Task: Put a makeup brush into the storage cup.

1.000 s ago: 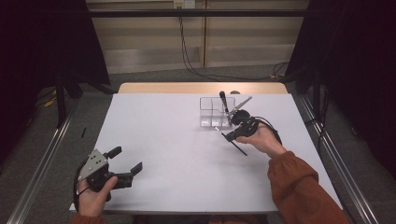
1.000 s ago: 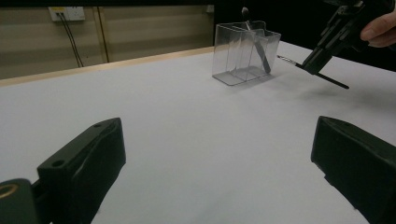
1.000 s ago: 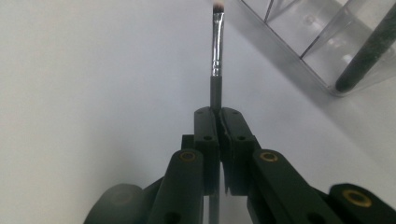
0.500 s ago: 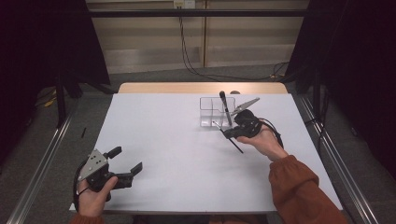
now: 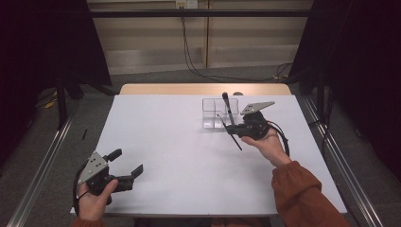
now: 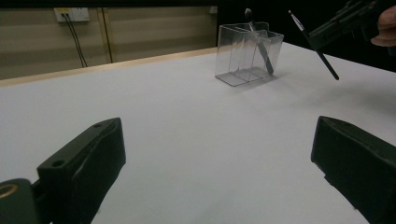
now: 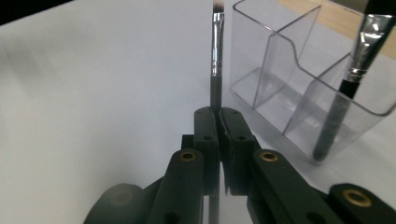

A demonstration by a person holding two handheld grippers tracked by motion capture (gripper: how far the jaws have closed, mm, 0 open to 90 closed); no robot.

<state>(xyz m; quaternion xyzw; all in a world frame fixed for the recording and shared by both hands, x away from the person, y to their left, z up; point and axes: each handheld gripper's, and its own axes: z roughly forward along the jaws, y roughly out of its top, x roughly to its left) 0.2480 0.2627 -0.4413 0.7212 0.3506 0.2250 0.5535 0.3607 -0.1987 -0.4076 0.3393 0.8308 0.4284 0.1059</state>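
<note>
A clear plastic organizer (image 5: pixel 211 115) with compartments stands on the white table at the back right, and a thick black brush (image 5: pixel 227 106) leans upright in it. Just in front of it my right gripper (image 5: pixel 232 129) is shut on a thin brush (image 5: pixel 236 140), which slants with its bristles up beside the organizer. The right gripper view shows the jaws pressed together on the thin brush (image 7: pixel 216 51), next to the organizer (image 7: pixel 280 65) and the thick brush (image 7: pixel 359 60). My left gripper (image 5: pixel 126 161) rests open and empty at the table's front left. From the left gripper (image 6: pixel 219 126), the organizer (image 6: pixel 233 56) is far off.
The white table (image 5: pixel 179 142) has a wooden strip along its far edge. Metal rails run along both sides of the table, and cables hang down the back wall. A person's orange sleeve (image 5: pixel 302 194) comes in at the bottom right.
My right gripper has shifted slightly with the thin brush in it, and the brush's lower end sits a little nearer the organizer. The left gripper has kept still.
</note>
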